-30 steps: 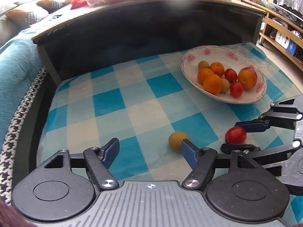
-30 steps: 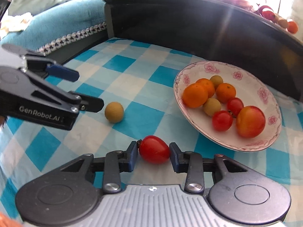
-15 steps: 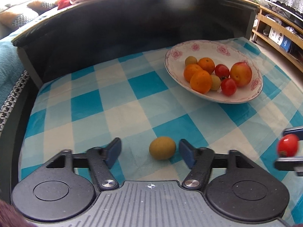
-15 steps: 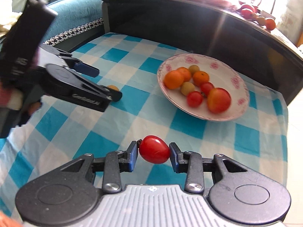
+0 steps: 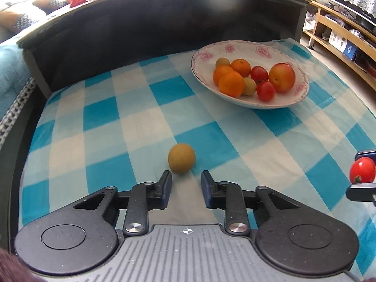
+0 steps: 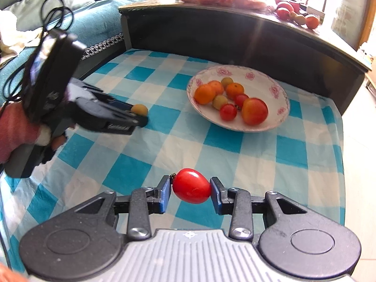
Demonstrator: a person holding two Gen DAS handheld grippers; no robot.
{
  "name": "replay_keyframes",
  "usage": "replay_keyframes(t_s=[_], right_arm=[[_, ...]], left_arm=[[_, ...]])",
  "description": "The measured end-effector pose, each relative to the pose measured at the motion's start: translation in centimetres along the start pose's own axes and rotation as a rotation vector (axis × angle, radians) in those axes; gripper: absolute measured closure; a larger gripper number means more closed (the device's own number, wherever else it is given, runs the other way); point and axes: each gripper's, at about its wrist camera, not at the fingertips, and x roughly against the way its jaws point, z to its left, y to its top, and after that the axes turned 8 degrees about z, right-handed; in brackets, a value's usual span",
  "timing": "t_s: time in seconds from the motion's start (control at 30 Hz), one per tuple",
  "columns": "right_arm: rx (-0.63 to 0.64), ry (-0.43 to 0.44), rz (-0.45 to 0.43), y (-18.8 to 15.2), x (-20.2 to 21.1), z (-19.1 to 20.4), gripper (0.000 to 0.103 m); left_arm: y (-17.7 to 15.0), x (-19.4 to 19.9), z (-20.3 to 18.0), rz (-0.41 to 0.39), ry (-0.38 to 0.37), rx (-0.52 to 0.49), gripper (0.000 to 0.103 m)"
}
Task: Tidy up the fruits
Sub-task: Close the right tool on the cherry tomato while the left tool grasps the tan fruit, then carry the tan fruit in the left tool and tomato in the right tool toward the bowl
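The right gripper (image 6: 190, 191) is clamping a cherry tomato (image 6: 191, 185). The left gripper (image 5: 185, 188) is sitting closed, empty; the yellow-green fruit (image 5: 181, 158) is lying just beyond its tips. It should reopen, advance, then squeeze gently.

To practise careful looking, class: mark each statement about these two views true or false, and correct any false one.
1. The right tool grips a red cherry tomato. True.
2. The left tool holds the small round yellow-brown fruit between its pads. False: the fruit lies on the cloth just ahead of the tool's tips, which are shut on nothing.
3. The white floral-rimmed plate holds several fruits. True.
4. The cloth is red-and-white striped. False: it is blue-and-white checked.
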Motion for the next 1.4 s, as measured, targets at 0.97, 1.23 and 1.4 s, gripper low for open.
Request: replay_keyframes(t_s=[0.97,1.23,1.4], right_arm=[[-0.074,0.048,0.028,-2.8,-1.0,-2.3,0.065],[-0.031,-0.006,0.006,-1.7,-0.3,-0.5,0.065],[-0.021,-0.044,0.030,-1.6,-1.1,0.1,0.065]], left_arm=[[0.8,-0.6,-1.6,-0.047,0.038,-0.007,0.070],[-1.5,0.8,-2.1,-0.023,0.031,-0.023,0.070],[-2.1,1.1,-2.8,-0.013,0.023,-0.037,0.070]])
